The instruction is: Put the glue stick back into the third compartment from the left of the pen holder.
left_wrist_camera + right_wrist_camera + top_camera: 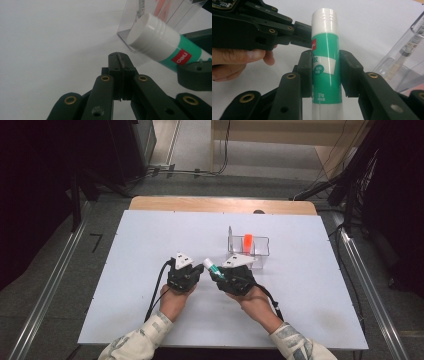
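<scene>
A green and white glue stick (325, 62) with a white cap is clamped between the jaws of my right gripper (325, 75). From above, the glue stick (212, 267) points up and left out of the right gripper (218, 274). My left gripper (198, 269) sits just left of it with its jaws shut and nothing between them. In the left gripper view, the shut left gripper (119, 58) lies below the glue stick's cap (150, 32). A clear plastic organizer (248, 251) stands just behind the right gripper, holding an orange item (247, 243) and a pen (402, 56).
The white table top (150, 235) has free room on the left, right and front. The organizer's clear wall (130, 25) stands close behind the glue stick. A wooden edge (220, 204) borders the far side of the table.
</scene>
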Motion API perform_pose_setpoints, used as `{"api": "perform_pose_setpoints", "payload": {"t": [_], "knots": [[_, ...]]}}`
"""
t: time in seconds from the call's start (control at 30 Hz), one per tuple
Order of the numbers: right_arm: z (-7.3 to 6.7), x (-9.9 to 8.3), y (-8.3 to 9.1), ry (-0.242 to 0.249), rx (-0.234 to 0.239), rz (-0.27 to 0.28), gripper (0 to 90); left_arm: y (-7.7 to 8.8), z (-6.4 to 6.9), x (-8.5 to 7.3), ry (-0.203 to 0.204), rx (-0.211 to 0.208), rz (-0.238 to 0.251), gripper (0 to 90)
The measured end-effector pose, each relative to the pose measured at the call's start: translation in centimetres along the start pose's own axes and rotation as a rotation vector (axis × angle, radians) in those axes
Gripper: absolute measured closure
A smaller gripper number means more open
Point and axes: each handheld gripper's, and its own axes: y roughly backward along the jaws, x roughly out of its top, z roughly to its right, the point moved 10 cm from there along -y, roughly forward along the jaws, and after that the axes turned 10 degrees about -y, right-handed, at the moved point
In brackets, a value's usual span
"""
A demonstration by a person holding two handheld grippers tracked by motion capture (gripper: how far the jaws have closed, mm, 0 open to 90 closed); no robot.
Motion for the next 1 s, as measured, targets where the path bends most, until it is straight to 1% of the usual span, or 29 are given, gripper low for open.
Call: {"api": "perform_pose_setpoints", "payload": {"t": [0.07, 0.2, 0.33, 0.57, 0.73, 0.87, 1.0], "knots": [[-0.1, 0.0, -0.1, 0.002, 0.004, 0.000, 63.7, 0.0, 0.2, 0.1, 0.005, -0.012, 0.006, 90.0], [-0.2, -0.1, -0.2, 0.001, 0.005, -0.005, 63.7, 0.0, 0.5, 0.3, 0.005, -0.022, 0.011, 90.0], [-0.1, -0.2, -0.3, -0.003, 0.008, -0.009, 63.7, 0.1, 0.5, 0.5, 0.006, -0.020, 0.026, 90.0], [0.0, -0.3, -0.4, 0.002, 0.011, -0.015, 63.8, 0.6, 0.8, 1.1, -0.029, -0.009, 0.056, 90.0], [0.1, -0.4, -0.5, -0.001, 0.012, -0.021, 63.8, 0.9, 1.1, 1.6, -0.069, 0.001, 0.079, 90.0], [0.2, -0.5, -0.5, 0.000, 0.012, -0.020, 63.8, 1.1, 1.4, 1.8, -0.096, 0.004, 0.087, 90.0], [0.3, -0.6, -0.6, -0.005, 0.013, -0.018, 63.8, 1.0, 1.4, 1.8, -0.103, 0.005, 0.085, 90.0]]}}
